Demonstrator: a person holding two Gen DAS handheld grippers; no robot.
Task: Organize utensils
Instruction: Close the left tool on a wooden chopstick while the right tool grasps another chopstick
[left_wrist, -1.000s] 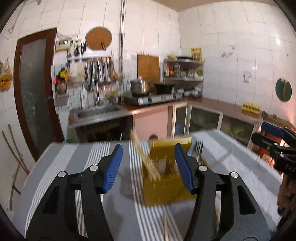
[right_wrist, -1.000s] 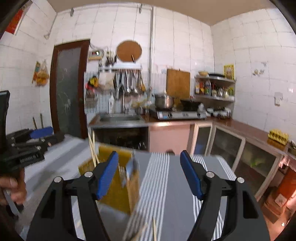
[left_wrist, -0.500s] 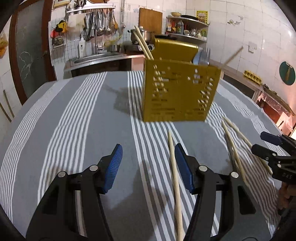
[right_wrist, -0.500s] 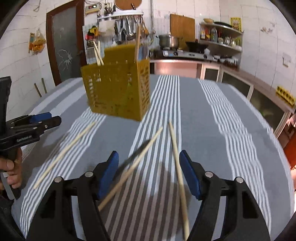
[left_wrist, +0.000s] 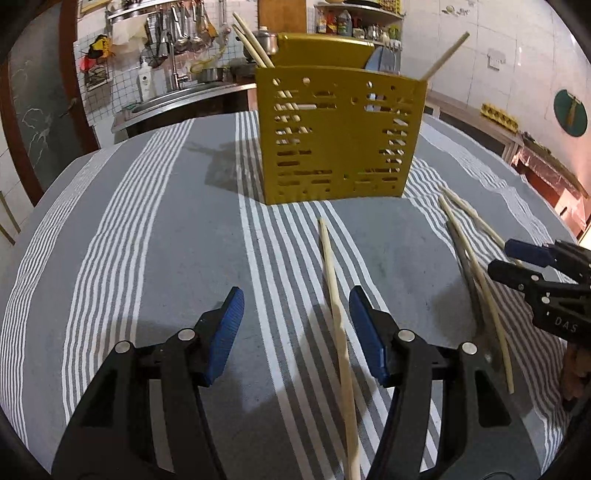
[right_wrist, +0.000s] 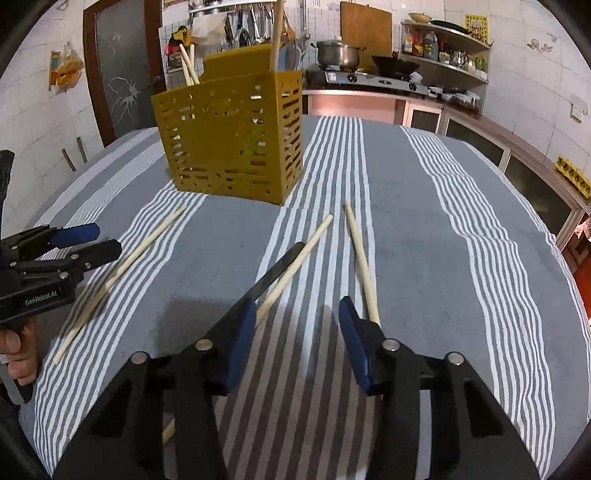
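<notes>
Both grippers lowered toward chopsticks; left gripper (left_wrist: 295, 325) jaws spread, right gripper (right_wrist: 297, 325) jaws closing, empty

The yellow utensil caddy (right_wrist: 236, 140) stands upright mid-table, blocking the far centre. Loose chopsticks (right_wrist: 360, 260) and a dark knife (right_wrist: 275, 273) lie scattered on the striped cloth (right_wrist: 443, 258) ahead of both grippers. Bare cloth stretches wide to the caddy's left (left_wrist: 147, 221) and far right (right_wrist: 498, 221).
</notes>
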